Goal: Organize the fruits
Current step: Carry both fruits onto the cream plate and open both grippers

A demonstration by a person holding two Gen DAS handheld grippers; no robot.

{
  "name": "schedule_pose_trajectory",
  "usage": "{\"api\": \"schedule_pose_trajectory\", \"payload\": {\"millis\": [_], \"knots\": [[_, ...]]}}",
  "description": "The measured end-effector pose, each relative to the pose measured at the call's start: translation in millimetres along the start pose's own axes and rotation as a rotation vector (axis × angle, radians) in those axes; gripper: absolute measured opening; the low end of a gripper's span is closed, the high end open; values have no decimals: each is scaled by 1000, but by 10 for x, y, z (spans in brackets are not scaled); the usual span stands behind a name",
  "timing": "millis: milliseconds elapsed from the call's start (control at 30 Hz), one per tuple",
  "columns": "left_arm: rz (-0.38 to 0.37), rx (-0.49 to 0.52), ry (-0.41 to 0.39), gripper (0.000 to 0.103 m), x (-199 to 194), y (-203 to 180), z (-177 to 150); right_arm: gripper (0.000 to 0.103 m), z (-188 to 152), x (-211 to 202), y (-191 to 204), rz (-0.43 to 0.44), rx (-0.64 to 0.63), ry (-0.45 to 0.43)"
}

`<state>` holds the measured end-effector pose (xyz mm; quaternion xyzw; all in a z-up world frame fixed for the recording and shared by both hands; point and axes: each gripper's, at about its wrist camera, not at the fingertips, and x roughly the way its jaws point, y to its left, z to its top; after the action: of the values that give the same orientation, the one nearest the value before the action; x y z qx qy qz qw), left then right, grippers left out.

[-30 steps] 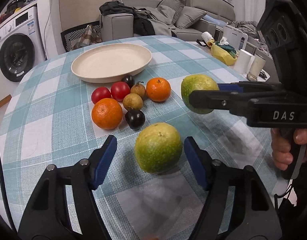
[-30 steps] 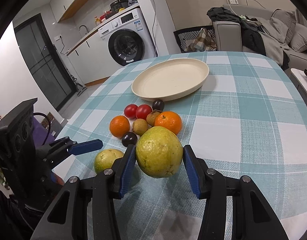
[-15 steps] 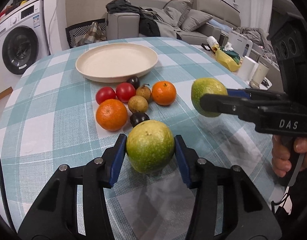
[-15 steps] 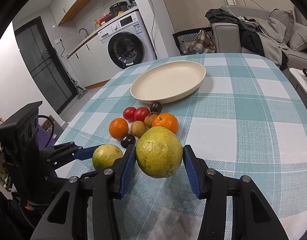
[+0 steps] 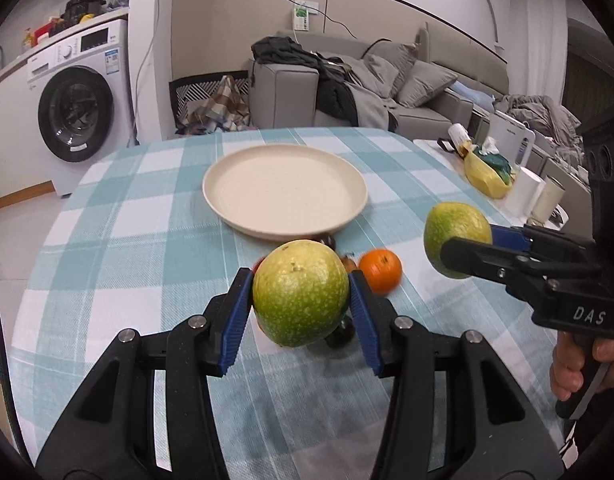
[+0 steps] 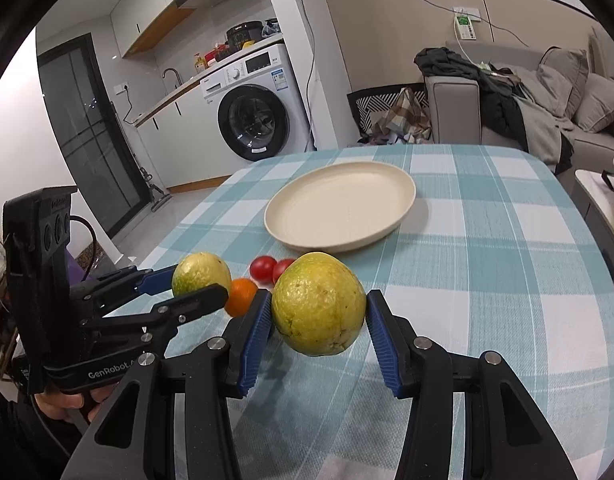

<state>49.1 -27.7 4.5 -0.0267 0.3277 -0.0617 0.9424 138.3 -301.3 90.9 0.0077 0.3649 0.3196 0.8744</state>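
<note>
My left gripper (image 5: 301, 300) is shut on a large green guava (image 5: 301, 293) and holds it above the checked tablecloth. My right gripper (image 6: 319, 318) is shut on a yellow-green guava (image 6: 319, 304), also lifted. Each gripper shows in the other's view: the right one (image 5: 459, 246) at the right, the left one (image 6: 201, 280) at the left. An empty cream plate (image 5: 285, 190) sits further back on the table, also in the right wrist view (image 6: 341, 204). An orange (image 5: 379, 271), two red tomatoes (image 6: 272, 268) and small dark fruits lie between the plate and the grippers, partly hidden.
A round table with a teal checked cloth (image 5: 127, 216) carries everything. A washing machine (image 5: 73, 120) stands at the far left, a grey sofa (image 5: 407, 96) behind. A side table with a yellow bag (image 5: 485, 172) and cups stands at the right.
My left gripper closed on the green guava and lifted it off the cloth. Both grippers rose and tilted up, each with its guava.
</note>
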Motion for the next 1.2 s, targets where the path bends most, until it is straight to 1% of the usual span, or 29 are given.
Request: {"api": "schedule_pose_trajectory", "payload": {"millis": [233, 433, 600, 733, 867, 1067, 1200], "knots": [[21, -28, -24, 45, 95, 153, 198, 49, 186, 78, -1, -8, 1, -29], [32, -36, -33, 45, 237, 255, 320, 49, 292, 206, -30, -10, 9, -31], [38, -37, -39, 45, 403, 324, 419, 49, 394, 346, -98, -3, 38, -19], [42, -40, -29, 45, 536, 364, 461, 49, 448, 451, -155, 0, 60, -6], [58, -41, -20, 45, 677, 388, 501, 49, 506, 548, -185, -4, 65, -1], [90, -49, -36, 45, 868, 423, 568, 49, 566, 705, -229, -20, 66, 6], [95, -59, -33, 45, 986, 445, 615, 49, 585, 797, -273, -27, 74, 13]]}}
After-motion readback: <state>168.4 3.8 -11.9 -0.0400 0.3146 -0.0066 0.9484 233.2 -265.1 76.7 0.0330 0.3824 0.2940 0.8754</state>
